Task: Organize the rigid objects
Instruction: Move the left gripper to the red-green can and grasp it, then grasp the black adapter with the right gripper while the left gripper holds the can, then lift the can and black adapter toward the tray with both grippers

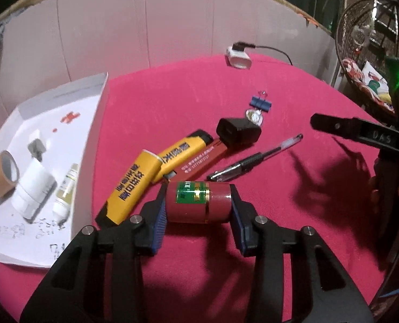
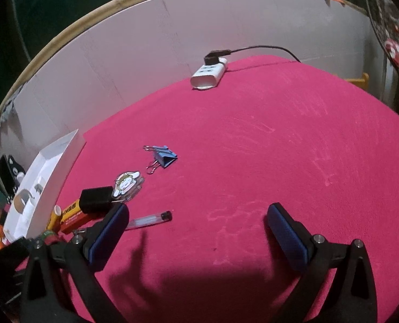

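Left tongs (image 1: 198,208): blue pads clamped on the two ends of a small red canister (image 1: 198,202) with a green and gold label, which lies on its side at the near middle of the table (image 1: 253,94). Whether it rests on the red cloth or is lifted clear cannot be told.

Right tongs (image 2: 196,231): jaws wide apart, nothing between them, poised above bare red cloth.

Just beyond the canister lie two yellow tubes with dark print, the nearer one (image 1: 131,188) angled toward the white tray (image 1: 102,102), the farther one (image 1: 183,150) overlapping a red box (image 1: 203,161). A black charger block (image 1: 238,133) sits at the far end of that box. A black pen (image 1: 253,160) lies to the right of the box, apart from it. Beyond the charger are a cartoon charm (image 2: 127,185) and a blue binder clip (image 2: 165,157).

The tray, at the left edge, holds a roll of brown tape (image 1: 0,177), a white jar (image 1: 32,188) and a small pale bottle (image 1: 65,191).

A white power strip (image 2: 209,75) with a black plug lies at the far edge.
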Motion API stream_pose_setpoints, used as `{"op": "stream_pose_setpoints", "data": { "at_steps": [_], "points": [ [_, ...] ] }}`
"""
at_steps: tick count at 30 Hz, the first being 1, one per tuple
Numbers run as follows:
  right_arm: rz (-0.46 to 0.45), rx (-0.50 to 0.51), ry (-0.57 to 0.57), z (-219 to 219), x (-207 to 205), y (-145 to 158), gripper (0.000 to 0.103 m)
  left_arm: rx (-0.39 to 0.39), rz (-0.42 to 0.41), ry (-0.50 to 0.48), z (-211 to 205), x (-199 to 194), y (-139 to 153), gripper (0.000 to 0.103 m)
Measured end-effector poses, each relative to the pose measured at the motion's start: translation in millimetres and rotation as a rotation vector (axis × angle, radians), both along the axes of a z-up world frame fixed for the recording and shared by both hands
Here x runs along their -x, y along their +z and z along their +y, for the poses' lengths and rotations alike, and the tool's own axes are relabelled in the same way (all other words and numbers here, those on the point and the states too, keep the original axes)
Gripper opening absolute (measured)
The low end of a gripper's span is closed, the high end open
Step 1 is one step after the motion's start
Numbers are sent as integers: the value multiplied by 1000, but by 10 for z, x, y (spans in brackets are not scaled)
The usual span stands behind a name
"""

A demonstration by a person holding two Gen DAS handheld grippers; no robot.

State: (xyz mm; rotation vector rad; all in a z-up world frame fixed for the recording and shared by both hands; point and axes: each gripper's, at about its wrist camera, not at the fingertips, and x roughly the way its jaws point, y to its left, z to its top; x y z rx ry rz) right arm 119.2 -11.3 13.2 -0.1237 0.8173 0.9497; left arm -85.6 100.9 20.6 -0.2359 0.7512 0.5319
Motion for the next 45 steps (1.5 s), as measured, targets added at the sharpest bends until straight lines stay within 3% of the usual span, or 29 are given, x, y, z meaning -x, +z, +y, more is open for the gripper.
{"op": "stream_pose_setpoints", "data": {
  "at_steps": [5, 10, 16, 20, 23, 25, 26, 41, 45],
  "points": [
    [-47, 11, 72, 149, 160, 36, 103, -52, -26, 2, -62, 15, 60, 41],
    [46, 0, 209, 479, 342, 15, 103, -32, -61, 50, -3, 97, 93, 40],
    [68, 20, 285, 797, 504, -53, 101, -37, -94, 65, -14, 150, 133, 40],
    [100, 34, 306, 934, 525, -108, 77, -41, -95, 62, -26, 153, 139, 40],
    [95, 41, 307, 1002, 564, -138, 71, -36, -96, 67, -14, 158, 136, 40],
    [73, 54, 307, 1040, 584, -137, 59, -34, -96, 69, -5, 160, 138, 40],
    [64, 58, 305, 1047, 585, -139, 47, -33, -96, 70, -7, 162, 138, 40],
    [107, -96, 301, 513, 578, 180, 46, -49, -104, 86, -22, 201, 171, 41],
    [92, -121, 314, 467, 648, 278, 46, -15, -106, 110, 17, 254, 209, 40]
  ]
}}
